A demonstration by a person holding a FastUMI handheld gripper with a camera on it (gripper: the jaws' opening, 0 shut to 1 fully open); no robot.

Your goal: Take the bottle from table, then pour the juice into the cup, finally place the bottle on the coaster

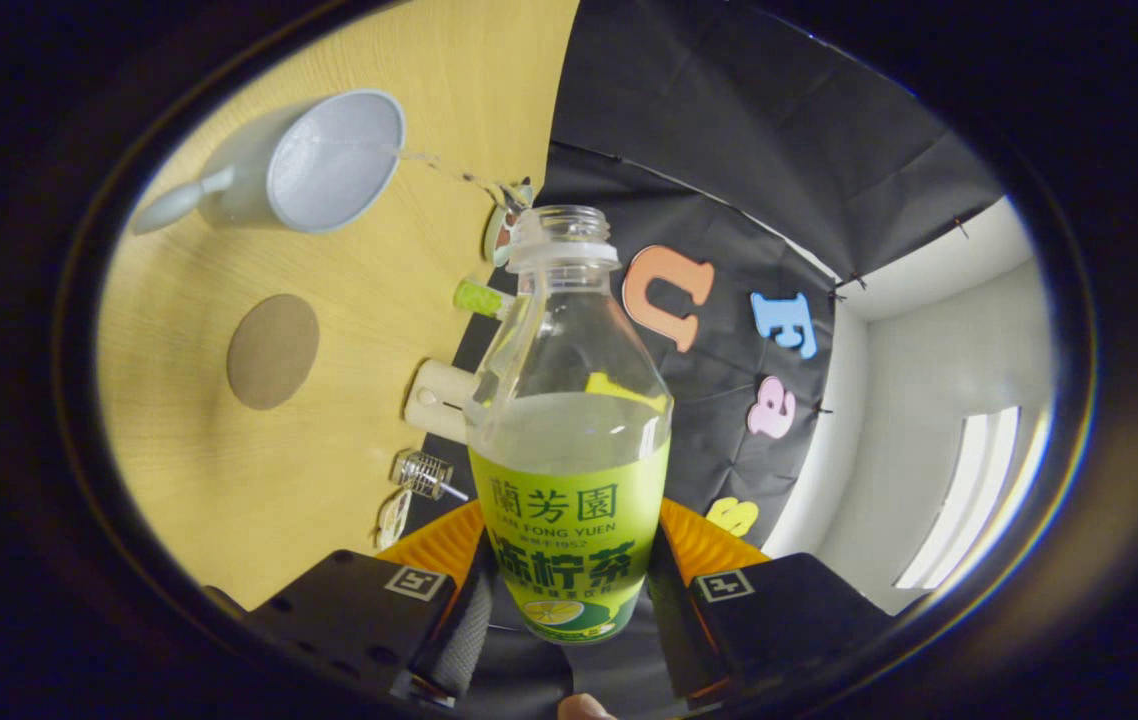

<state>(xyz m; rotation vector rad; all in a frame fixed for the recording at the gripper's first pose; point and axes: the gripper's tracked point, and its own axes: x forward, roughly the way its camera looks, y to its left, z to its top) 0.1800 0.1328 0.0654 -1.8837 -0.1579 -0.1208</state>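
Claw [569, 590] gripping uncapped bottle [569, 440] by its labelled lower body, both fingers pressing on it.
Bottle sitting btwn the fingers, neck pointing fwd, pale juice [569, 428] filling approx the lower half. View is rolled sideways; wooden bench [229, 480] lying beyond w/ grey cup [329, 165], mouth facing camera, and round brown coaster [272, 351] near it, both well apart from bottle.

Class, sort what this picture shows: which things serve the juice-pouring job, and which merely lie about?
Job:
bottle, uncapped, clamped between the fingers
cup
coaster

Lying about:
cream block
green cylinder
small wire piece
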